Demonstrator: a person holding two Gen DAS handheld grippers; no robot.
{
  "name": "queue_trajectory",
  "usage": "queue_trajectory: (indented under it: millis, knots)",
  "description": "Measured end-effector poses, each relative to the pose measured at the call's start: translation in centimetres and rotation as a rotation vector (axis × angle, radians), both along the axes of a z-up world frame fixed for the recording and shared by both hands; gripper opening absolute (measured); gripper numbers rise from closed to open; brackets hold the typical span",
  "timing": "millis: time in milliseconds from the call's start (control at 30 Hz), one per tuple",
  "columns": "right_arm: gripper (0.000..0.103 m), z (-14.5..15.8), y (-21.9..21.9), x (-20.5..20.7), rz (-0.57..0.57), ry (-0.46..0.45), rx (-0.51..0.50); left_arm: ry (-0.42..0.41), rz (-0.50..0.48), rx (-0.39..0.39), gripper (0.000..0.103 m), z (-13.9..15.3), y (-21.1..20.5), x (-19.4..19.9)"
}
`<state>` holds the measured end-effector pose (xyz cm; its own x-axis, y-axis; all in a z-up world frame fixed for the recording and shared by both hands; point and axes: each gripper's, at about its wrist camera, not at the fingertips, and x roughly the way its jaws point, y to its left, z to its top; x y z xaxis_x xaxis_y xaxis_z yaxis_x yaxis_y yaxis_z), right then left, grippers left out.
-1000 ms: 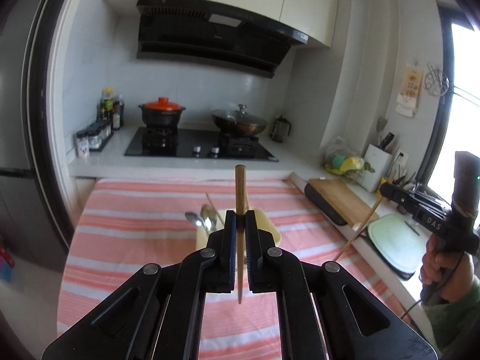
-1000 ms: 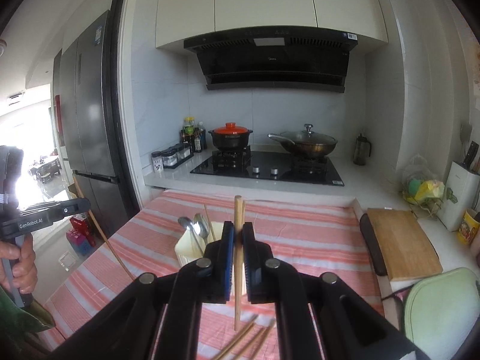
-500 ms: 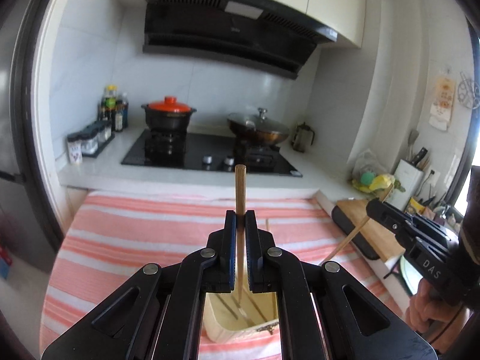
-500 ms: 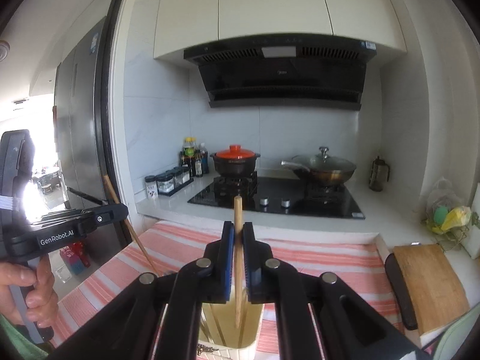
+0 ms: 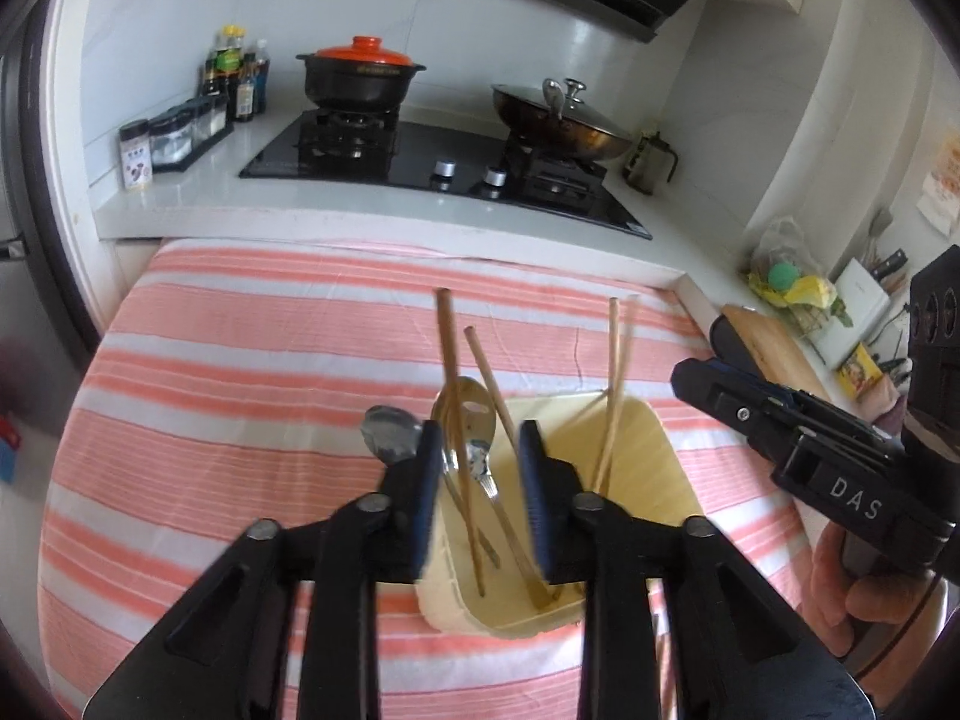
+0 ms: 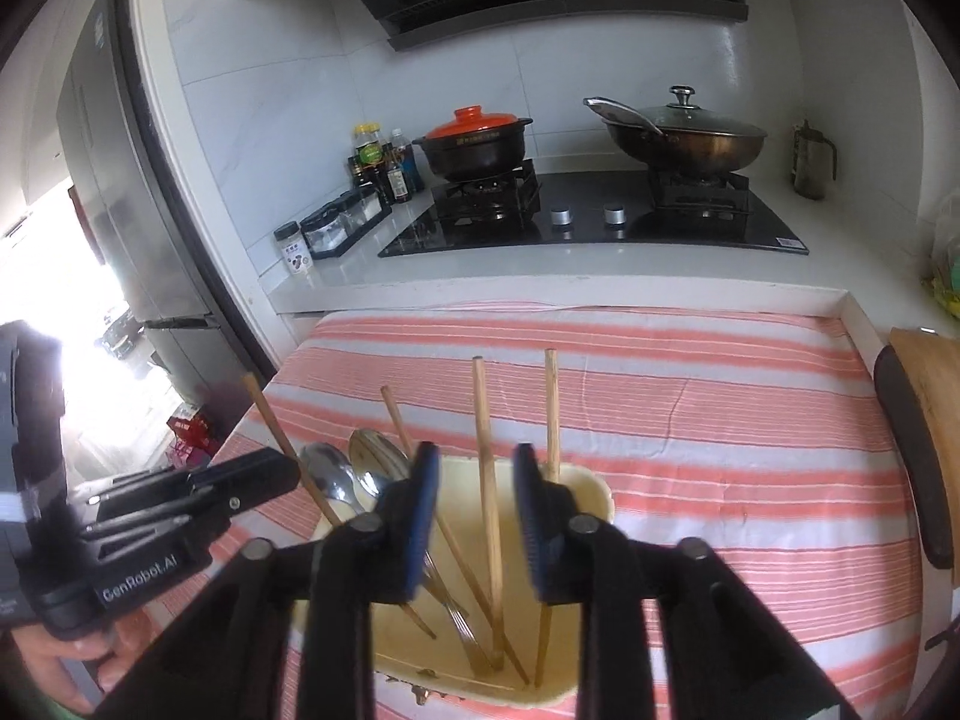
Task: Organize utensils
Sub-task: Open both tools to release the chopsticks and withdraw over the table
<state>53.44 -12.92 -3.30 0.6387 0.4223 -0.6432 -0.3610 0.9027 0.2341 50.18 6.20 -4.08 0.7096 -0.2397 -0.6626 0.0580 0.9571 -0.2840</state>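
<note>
1. Both grippers hang over a cream utensil holder that stands on the desk, which is covered by a pink-and-white striped cloth.
2. The left gripper has its jaws apart; they have just been opening. A wooden chopstick stands between the blue pads, loose, with its lower end down in the holder.
3. The right gripper also has its jaws apart, and they too have just been opening. A chopstick stands free in the gap, leaning in the holder.
4. Two metal spoons lean at the holder's left side, bowls up, and further chopsticks stand at its right side.
5. Beyond the desk sits a black hob with a red-lidded pot and a lidded wok.
</note>
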Motion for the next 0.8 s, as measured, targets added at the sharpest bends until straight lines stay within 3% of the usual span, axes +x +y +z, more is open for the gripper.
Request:
queue_trajectory:
  millis: [100,200,300,433,600,700,800]
  knots:
    - [0.037,1.7,-1.0,-1.8,-0.022,-0.024,0.011,-0.025,0.011,-0.003,0.070,1.0,1.7,-3.0]
    - [0.037,3.2,-2.5,-5.3,-0.005,-0.081,-0.051,-0.013,-0.010,0.062,0.076,0.9,3.2,-7.6]
    - [0.041,2.7,-4.9,-10.8,0.027,-0.110,-0.118,0.012,-0.030,0.134,0.084,-1.0,4.0,-13.2]
    - [0.042,-2.0,-8.8,-19.0,-0.031,-0.090,-0.198,0.074,-0.063,0.132,0.087,-6.1,3.4,-20.7]
    - [0.042,-9.9,-13.0,-28.8,-0.246,0.013,-0.195,0.143,-0.086,-0.004,0.087,-12.2,1.0,-28.0]
    - [0.042,-12.7,-14.4,-33.7,-0.340,0.002,-0.212,0.134,-0.077,0.006,0.087,-13.7,-0.7,-30.2]
    - [0.042,-14.3,-15.2,-36.2,-0.355,-0.008,-0.230,0.127,-0.093,0.040,0.087,-14.3,-2.1,-31.1]
